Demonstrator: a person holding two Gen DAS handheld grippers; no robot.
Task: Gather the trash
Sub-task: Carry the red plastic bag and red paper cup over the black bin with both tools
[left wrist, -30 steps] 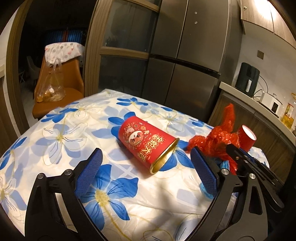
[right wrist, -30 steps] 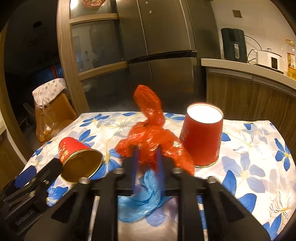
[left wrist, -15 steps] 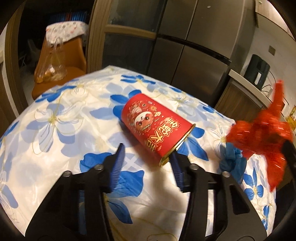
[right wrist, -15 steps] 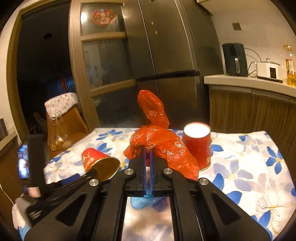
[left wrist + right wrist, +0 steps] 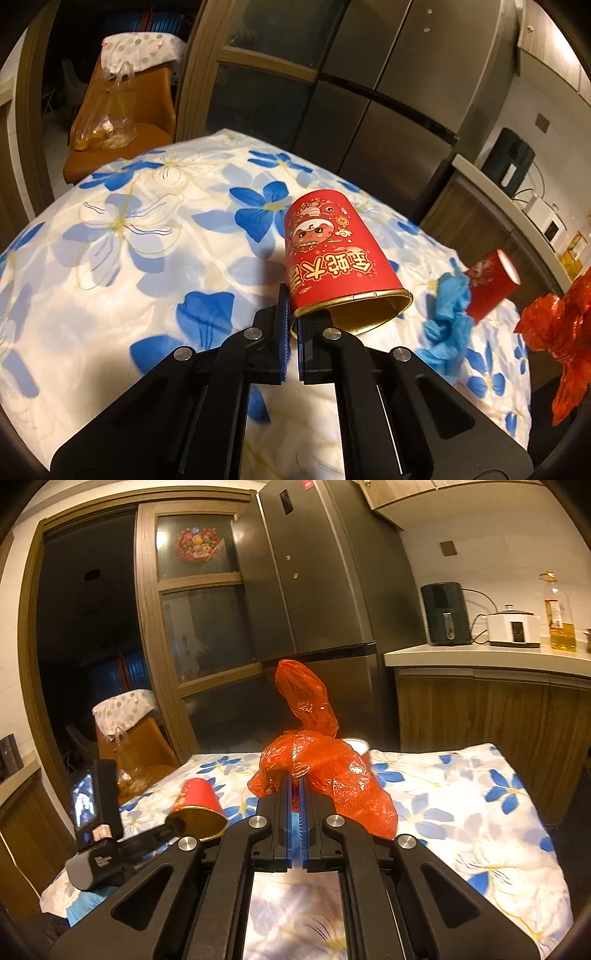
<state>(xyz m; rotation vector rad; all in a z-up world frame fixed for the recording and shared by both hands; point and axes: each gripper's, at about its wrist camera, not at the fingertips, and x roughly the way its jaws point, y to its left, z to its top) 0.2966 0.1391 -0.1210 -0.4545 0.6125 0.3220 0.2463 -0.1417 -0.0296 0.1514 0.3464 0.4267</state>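
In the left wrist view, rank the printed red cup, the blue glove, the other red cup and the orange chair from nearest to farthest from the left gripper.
1. Printed red cup, rim pinched in the left gripper.
2. Blue glove, to the right.
3. Other red cup, just behind the glove.
4. Orange chair, beyond the table's far left.

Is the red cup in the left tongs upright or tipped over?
Tipped. The red cup lies on its side, gold mouth facing the camera, its rim pinched between the shut left tongs above the flowered tablecloth.
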